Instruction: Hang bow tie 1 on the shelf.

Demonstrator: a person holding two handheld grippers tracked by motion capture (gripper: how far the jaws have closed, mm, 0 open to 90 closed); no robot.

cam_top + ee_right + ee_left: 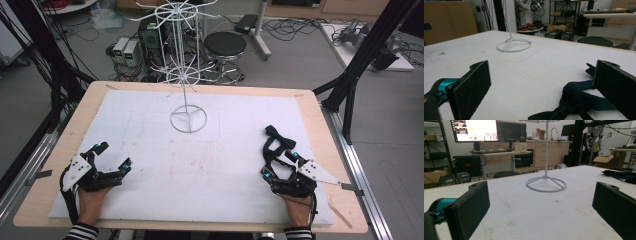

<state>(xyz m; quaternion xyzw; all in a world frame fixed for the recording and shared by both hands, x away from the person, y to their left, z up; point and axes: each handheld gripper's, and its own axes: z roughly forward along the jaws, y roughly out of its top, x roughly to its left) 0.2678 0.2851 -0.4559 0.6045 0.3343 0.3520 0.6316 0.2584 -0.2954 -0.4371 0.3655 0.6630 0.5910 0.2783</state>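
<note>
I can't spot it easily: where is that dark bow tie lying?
The dark bow tie lies on the white mat, on the right side in the high view, just ahead of the right gripper.

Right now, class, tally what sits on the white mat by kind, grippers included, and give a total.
Grippers: 2, left gripper and right gripper, both open.
White wire rack: 1.
Dark bow tie: 1, by the right gripper.
Total: 4.
</note>
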